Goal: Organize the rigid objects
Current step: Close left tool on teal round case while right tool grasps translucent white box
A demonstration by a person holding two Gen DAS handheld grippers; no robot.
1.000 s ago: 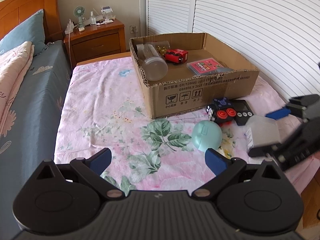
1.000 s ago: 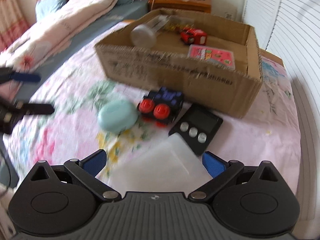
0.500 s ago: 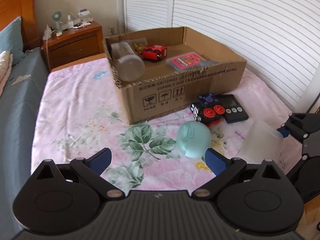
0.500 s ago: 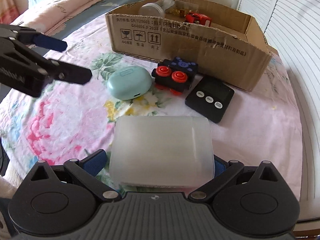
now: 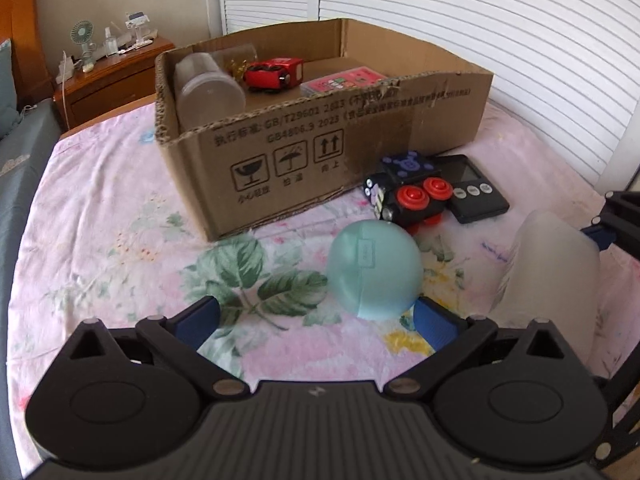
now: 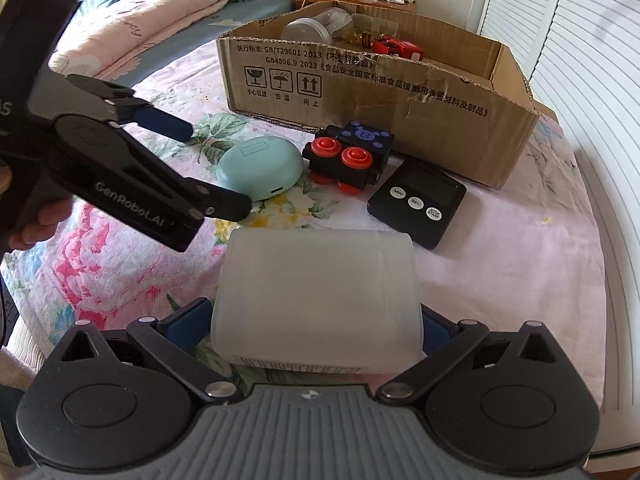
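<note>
At the left of the right wrist view, the left gripper (image 6: 218,168) is seen with its jaws spread as wide as they go, having just been opening; nothing is gripped, though the mint-green rounded case (image 5: 374,268) lies just ahead of the fingertips, partly between them. The case is smooth, matte and pebble-shaped, with a faint rectangular mark on its lid. To its right, a black blocky toy (image 6: 348,156) with two red round buttons and red wheels is set close beside the case, and a flat black timer (image 6: 416,204) with three round white keys is placed just right of it. Nearer the camera, a frosted translucent plastic box (image 6: 316,300), rectangular with rounded corners, is clamped between the blue pads of the right gripper (image 6: 316,328). Behind all these, a corrugated cardboard carton (image 5: 360,148) with torn edges is found, holding a clear jar (image 5: 208,88), a red toy car (image 5: 274,74) and a pink card pack (image 5: 344,80). Everything rests on a pink floral bedsheet (image 5: 100,248); a wooden nightstand (image 5: 108,80) and white louvred doors (image 5: 500,20) are visible beyond.
</note>
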